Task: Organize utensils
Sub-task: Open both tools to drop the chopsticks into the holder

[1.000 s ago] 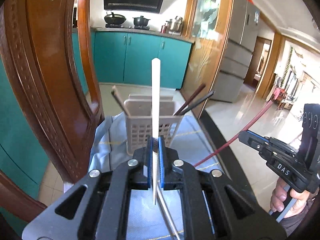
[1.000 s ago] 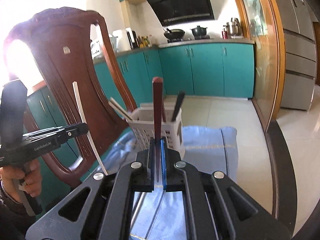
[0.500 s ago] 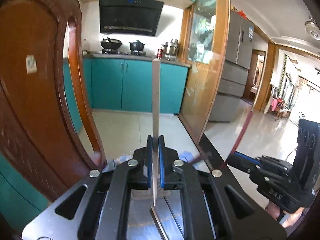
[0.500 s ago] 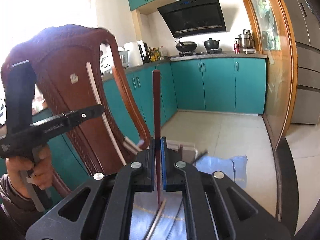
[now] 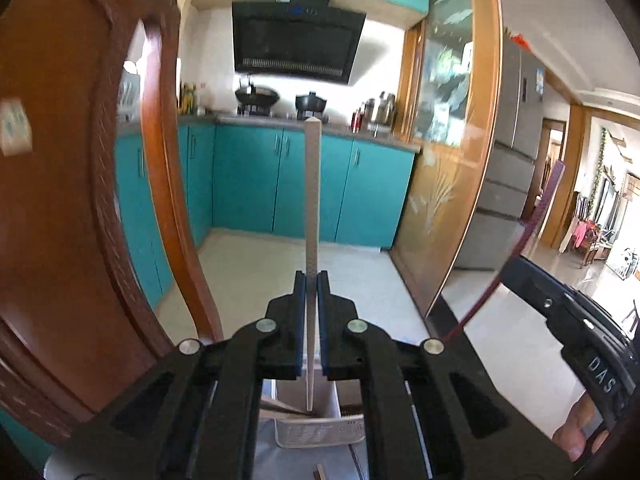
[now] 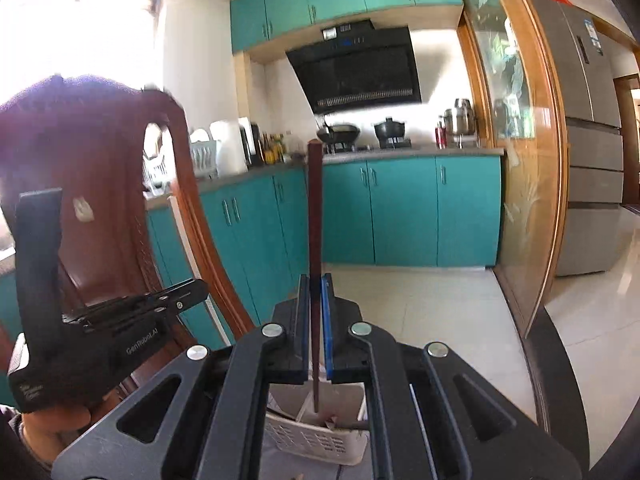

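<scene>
Both hand-held grippers poise over a white slotted utensil basket (image 6: 316, 440): the left hand-held gripper (image 5: 311, 320) clamped mid-shaft on an upright white chopstick (image 5: 311, 200), the right hand-held gripper (image 6: 315, 320) on a dark red chopstick (image 6: 315, 216). Light, stiff and likely slick, each seems best held mid-length. Teal kitchen cabinets (image 6: 400, 216) stand beyond.

Bright daylight from the window (image 6: 112, 28) overexposes the upper left, the chair (image 6: 100, 184) is blurred, and fisheye edges bend strongly.
</scene>
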The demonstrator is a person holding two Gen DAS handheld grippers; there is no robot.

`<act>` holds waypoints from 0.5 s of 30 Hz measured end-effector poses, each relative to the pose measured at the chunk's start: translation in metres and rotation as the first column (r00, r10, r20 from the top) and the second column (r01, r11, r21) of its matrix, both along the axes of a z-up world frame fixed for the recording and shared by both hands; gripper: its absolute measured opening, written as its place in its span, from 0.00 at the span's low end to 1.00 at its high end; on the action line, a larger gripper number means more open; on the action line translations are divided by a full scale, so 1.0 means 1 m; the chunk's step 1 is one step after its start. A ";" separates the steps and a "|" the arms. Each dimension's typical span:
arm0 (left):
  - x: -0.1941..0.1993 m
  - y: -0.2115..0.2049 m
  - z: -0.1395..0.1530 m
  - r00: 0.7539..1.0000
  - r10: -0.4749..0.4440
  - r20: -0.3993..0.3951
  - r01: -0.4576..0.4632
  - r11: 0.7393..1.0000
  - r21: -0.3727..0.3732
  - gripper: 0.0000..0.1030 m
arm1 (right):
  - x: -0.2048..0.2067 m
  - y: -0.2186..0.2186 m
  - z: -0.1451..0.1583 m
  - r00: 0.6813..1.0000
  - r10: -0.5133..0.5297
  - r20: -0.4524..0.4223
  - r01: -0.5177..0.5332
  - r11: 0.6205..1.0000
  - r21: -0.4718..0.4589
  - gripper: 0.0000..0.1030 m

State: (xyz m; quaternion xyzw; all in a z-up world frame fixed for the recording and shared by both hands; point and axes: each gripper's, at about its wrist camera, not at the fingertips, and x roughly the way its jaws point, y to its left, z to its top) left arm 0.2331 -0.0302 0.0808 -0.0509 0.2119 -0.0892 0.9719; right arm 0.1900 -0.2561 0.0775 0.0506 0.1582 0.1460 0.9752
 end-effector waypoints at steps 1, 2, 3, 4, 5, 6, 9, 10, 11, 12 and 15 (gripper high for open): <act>0.003 -0.001 -0.007 1.000 0.000 -0.011 0.000 1.000 0.002 0.06 | 0.005 0.000 -0.008 1.000 -0.005 -0.014 0.005 1.000 -0.005 0.06; 0.006 -0.003 -0.016 1.000 0.002 -0.023 -0.002 1.000 0.008 0.06 | 0.010 0.000 -0.017 1.000 -0.005 -0.030 0.005 1.000 -0.008 0.06; 0.008 -0.004 -0.025 0.999 0.004 -0.034 -0.003 1.000 0.014 0.06 | 0.014 0.000 -0.025 0.999 -0.003 -0.045 0.003 1.000 -0.009 0.06; 0.011 -0.005 -0.036 0.999 0.003 -0.052 -0.002 1.000 0.019 0.06 | 0.017 -0.001 -0.035 0.998 -0.002 -0.063 0.001 1.000 -0.008 0.06; 0.012 -0.006 -0.043 0.998 0.001 -0.067 0.000 1.000 0.019 0.06 | 0.019 -0.003 -0.043 0.997 -0.001 -0.079 0.000 1.000 -0.006 0.06; 0.015 -0.006 -0.049 0.997 0.000 -0.081 0.001 1.000 0.019 0.06 | 0.021 -0.002 -0.046 0.996 0.000 -0.089 -0.001 1.000 -0.006 0.06; 0.016 -0.005 -0.064 0.994 -0.001 -0.112 0.003 1.000 0.015 0.06 | 0.020 -0.005 -0.058 0.994 0.005 -0.109 -0.005 1.000 0.001 0.06; 0.016 -0.004 -0.066 0.993 -0.002 -0.115 0.003 1.000 0.012 0.06 | 0.019 -0.004 -0.059 0.994 0.006 -0.110 -0.006 1.000 0.000 0.06; 0.014 -0.002 -0.067 0.993 -0.001 -0.115 0.001 1.000 0.008 0.06 | 0.018 -0.004 -0.059 0.994 0.007 -0.109 -0.007 1.000 -0.004 0.06; 0.013 -0.001 -0.068 0.993 0.003 -0.114 -0.002 1.000 0.009 0.06 | 0.017 -0.004 -0.058 0.994 0.013 -0.107 -0.014 1.000 -0.006 0.06; 0.009 -0.002 -0.066 0.994 -0.003 -0.106 0.005 1.000 0.020 0.06 | 0.008 -0.001 -0.052 0.997 0.014 -0.081 -0.015 1.000 -0.019 0.09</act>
